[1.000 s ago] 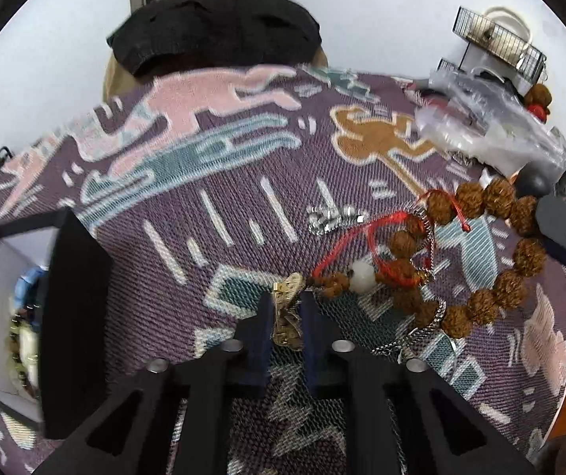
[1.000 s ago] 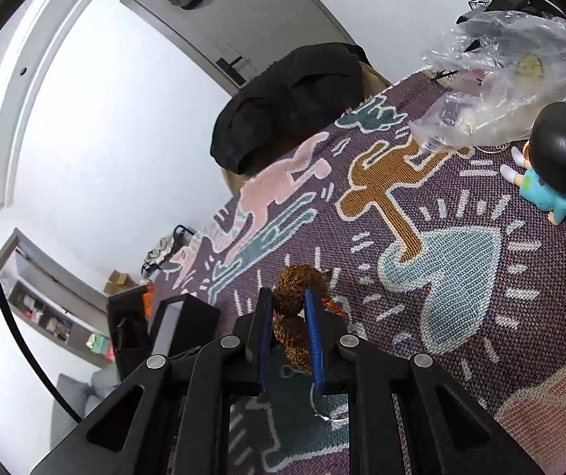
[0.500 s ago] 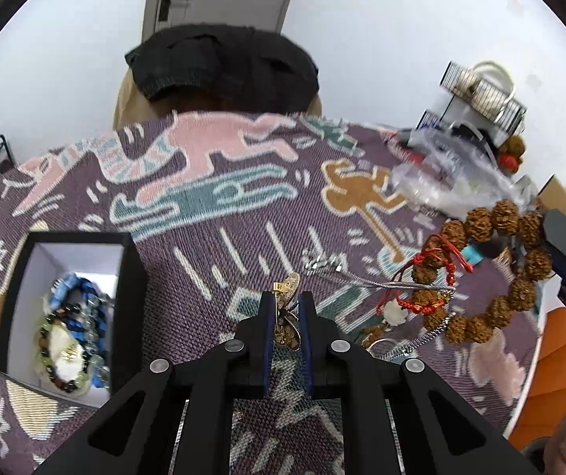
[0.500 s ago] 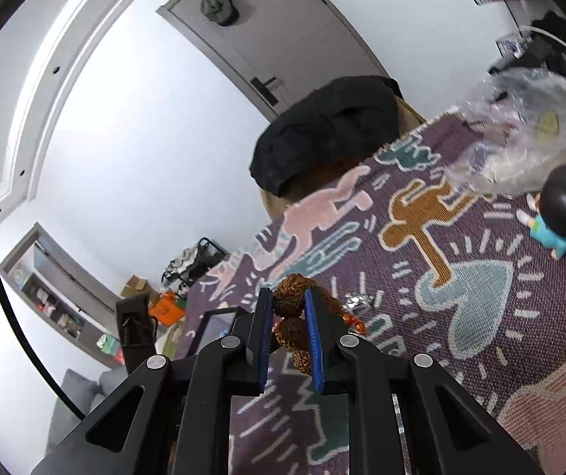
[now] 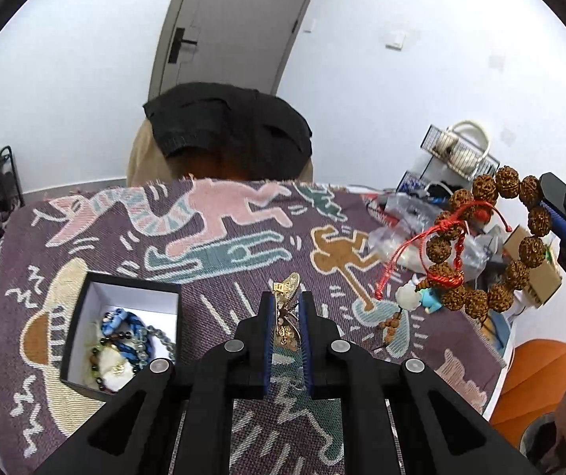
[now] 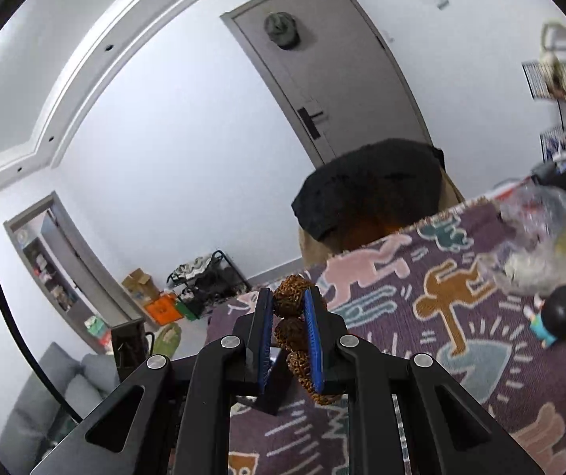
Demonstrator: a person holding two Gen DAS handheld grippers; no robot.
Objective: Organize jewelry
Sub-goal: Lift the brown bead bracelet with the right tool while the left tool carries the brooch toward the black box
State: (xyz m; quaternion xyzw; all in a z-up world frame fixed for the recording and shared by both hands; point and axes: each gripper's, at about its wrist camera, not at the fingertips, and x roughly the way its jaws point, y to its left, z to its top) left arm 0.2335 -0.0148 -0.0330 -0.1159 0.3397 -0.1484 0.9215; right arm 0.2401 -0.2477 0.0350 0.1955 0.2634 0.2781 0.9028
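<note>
My left gripper (image 5: 286,301) is shut on a gold pendant piece (image 5: 287,308) and holds it well above the patterned cloth (image 5: 219,237). My right gripper (image 6: 289,306) is shut on a brown seed-bead bracelet (image 6: 291,326), lifted high. In the left wrist view that bracelet (image 5: 492,237) hangs in the air at the right, with red cord (image 5: 405,253) and a white bead (image 5: 407,297) dangling from it. A black box with a white inside (image 5: 122,328) sits on the cloth at the lower left and holds several bead bracelets (image 5: 118,346).
A chair with a black garment (image 5: 227,134) stands behind the table. Clear plastic bags (image 6: 552,237), a small doll figure (image 6: 556,314) and a wire rack (image 5: 457,154) are at the right. An orange seat (image 5: 540,380) lies beyond the table's right edge.
Both grippers have risen well above the table with their pieces. The bracelet with red cord has lifted off the cloth. The box has come fully into view.
</note>
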